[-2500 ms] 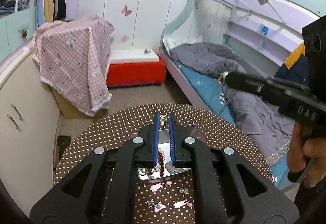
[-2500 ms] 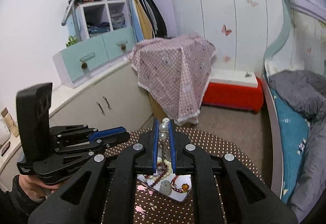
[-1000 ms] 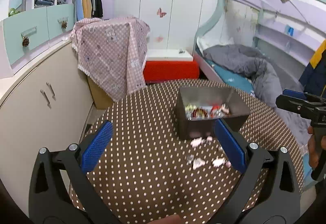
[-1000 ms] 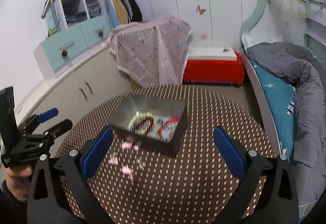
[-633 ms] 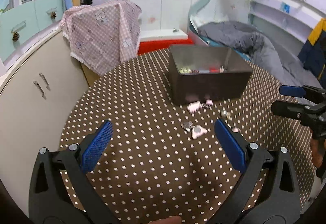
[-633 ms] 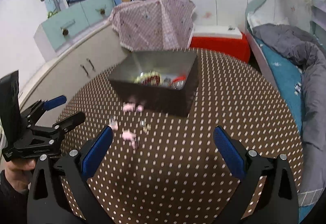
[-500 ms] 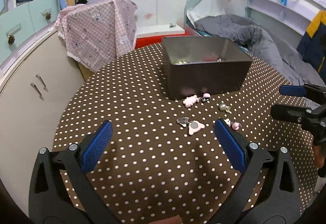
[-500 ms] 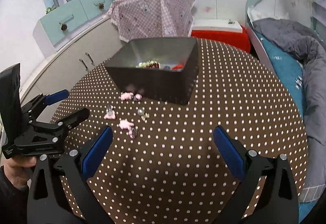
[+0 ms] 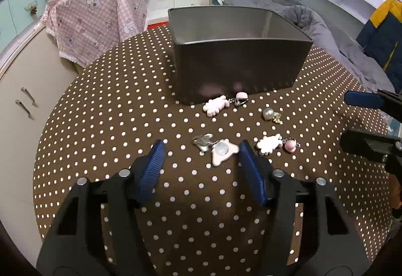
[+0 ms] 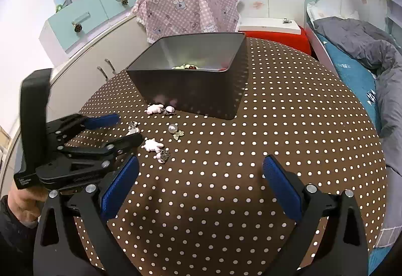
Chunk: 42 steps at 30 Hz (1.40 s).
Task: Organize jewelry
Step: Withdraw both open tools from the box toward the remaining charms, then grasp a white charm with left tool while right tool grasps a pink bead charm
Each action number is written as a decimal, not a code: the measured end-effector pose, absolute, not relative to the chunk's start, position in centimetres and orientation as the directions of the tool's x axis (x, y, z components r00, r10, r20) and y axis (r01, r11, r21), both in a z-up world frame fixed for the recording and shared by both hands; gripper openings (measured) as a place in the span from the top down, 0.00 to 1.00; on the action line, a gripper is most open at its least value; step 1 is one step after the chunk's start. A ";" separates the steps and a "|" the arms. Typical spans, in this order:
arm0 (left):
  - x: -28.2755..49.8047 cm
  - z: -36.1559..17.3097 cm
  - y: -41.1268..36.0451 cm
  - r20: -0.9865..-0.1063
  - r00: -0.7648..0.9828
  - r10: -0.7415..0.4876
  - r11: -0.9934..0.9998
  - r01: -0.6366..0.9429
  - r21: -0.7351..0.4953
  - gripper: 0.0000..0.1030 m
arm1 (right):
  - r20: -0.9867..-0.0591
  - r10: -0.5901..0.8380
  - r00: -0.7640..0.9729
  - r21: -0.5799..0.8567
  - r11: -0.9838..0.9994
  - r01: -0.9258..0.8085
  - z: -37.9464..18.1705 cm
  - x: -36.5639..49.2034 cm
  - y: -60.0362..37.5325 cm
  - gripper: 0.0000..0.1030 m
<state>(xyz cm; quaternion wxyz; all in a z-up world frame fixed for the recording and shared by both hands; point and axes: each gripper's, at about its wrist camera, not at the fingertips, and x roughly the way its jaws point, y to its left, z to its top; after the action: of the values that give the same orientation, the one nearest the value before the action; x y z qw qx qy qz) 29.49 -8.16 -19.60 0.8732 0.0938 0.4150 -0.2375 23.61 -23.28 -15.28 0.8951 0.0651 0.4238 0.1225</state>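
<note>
A grey metal box (image 9: 238,70) stands on the brown dotted round table (image 9: 125,112); the right wrist view shows beads (image 10: 187,66) inside it. Loose pieces lie in front of the box: a pink bear charm (image 9: 216,105), a pearl earring (image 9: 268,113), a pink cloud charm (image 9: 270,144), and a pink charm with a silver butterfly (image 9: 222,152). My left gripper (image 9: 201,150) hangs low over the table, its jaws closing with that last charm between them, pads not touching it. My right gripper (image 10: 201,163) stands wide open over bare cloth, nothing between its fingers.
A pink checked cloth (image 9: 100,17) drapes something behind the table. Beige cabinets (image 9: 25,90) run along the left; a bed with a grey quilt (image 9: 326,32) lies to the right. The right gripper (image 9: 351,121) pokes in from the right, close to the loose pieces.
Both grippers have sunk toward the table, and the box and loose charms look closer. The left jaws have narrowed from wide open around the pink charm. The right jaws stay wide.
</note>
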 end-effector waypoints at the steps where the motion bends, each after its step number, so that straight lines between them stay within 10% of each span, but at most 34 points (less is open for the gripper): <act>1: 29.5 -19.5 -8.1 -0.766 0.536 -0.356 0.862 0.504 -0.048 0.67 | -0.744 0.277 0.608 0.220 0.961 -0.169 -15.3 23.7 -23.1 0.08; 9: 29.3 -19.5 -6.2 -0.750 0.512 -0.418 0.861 0.487 -0.147 0.78 | -0.756 0.300 0.582 0.178 0.949 -0.259 -16.0 24.6 -20.3 0.10; 18: 28.3 -19.3 -4.9 -0.740 0.534 -0.409 0.874 0.464 -0.148 0.82 | -0.787 0.273 0.552 0.067 0.929 -0.363 -17.2 25.3 -16.7 0.90; 30: 27.3 -19.1 -4.7 -0.745 0.551 -0.376 0.884 0.454 -0.110 0.81 | -0.748 0.295 0.595 0.083 0.931 -0.356 -14.5 23.8 -18.4 0.90; 34: 27.0 -19.1 -4.9 -0.734 0.591 -0.333 0.906 0.417 -0.076 0.24 | -0.747 0.296 0.596 0.093 0.933 -0.347 -14.6 23.5 -19.0 0.90; 38: 27.2 -19.7 -5.4 -0.758 0.556 -0.340 0.894 0.441 -0.078 0.28 | -0.749 0.298 0.592 0.104 0.935 -0.339 -14.9 23.1 -19.0 0.90; 42: 27.2 -19.7 -5.9 -0.765 0.549 -0.336 0.891 0.449 -0.070 0.73 | -0.745 0.302 0.594 0.111 0.935 -0.336 -14.7 23.1 -18.9 0.90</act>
<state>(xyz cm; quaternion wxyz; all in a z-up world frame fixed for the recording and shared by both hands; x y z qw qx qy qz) 27.19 -5.87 -19.66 0.8774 0.0669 0.4191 -0.2237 23.09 -18.89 -14.73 0.8926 -0.0203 0.4135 0.1785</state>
